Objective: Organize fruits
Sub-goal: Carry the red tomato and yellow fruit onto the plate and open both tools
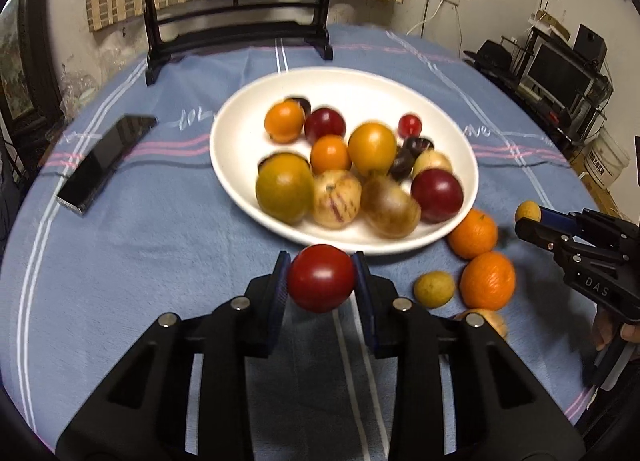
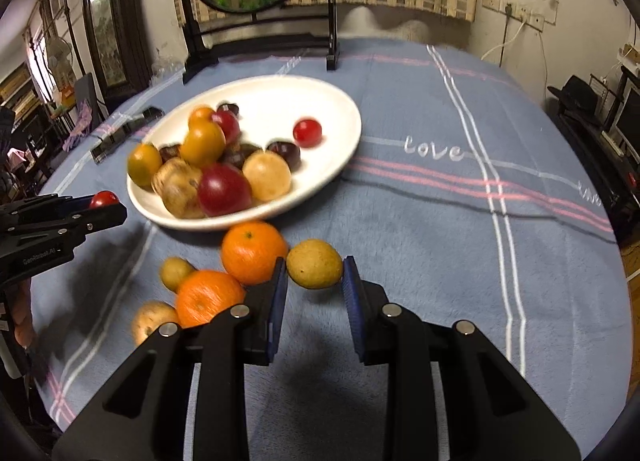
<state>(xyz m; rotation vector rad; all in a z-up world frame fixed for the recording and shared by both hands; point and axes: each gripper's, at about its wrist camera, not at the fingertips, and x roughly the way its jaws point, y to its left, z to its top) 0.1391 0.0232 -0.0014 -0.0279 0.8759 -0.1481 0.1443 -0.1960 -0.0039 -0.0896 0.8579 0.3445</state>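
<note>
Black jaws with blue pads fill the near edge of both wrist views, each pair pinching one fruit above the cloth. Held by the left gripper (image 1: pixel 321 279), a red fruit (image 1: pixel 321 277) sits squarely between the pads, both pressing its sides, just in front of the near rim of the plate (image 1: pixel 240 165). Over on the right, the right gripper (image 2: pixel 314 265) is clamped on a small yellow fruit (image 2: pixel 314 264) the same way, and in the left view that fruit shows as a little ball at the tip of the jaws at far right. Loose fruit lies on the blue cloth (image 2: pixel 420 229) between the two tools, just off the plate's near right rim: two oranges (image 2: pixel 252 251) touching one another, a small yellow-green fruit (image 2: pixel 175 272) tucked beside them, and a tan one (image 2: pixel 154 321) nearest, partly hidden behind the right gripper's arm. On the white plate a heap is piled toward its near side, with red plums, oranges, pale striped fruit and a few dark ones, and one small red fruit (image 2: pixel 307 132) sitting apart toward the far right. Motion blur softens the heap, so I cannot tell every kind. A phone (image 1: pixel 105 163) lies on the cloth left of the plate, and a dark stand (image 1: pixel 240 21) with a round panel rises at the far edge of the table
</note>
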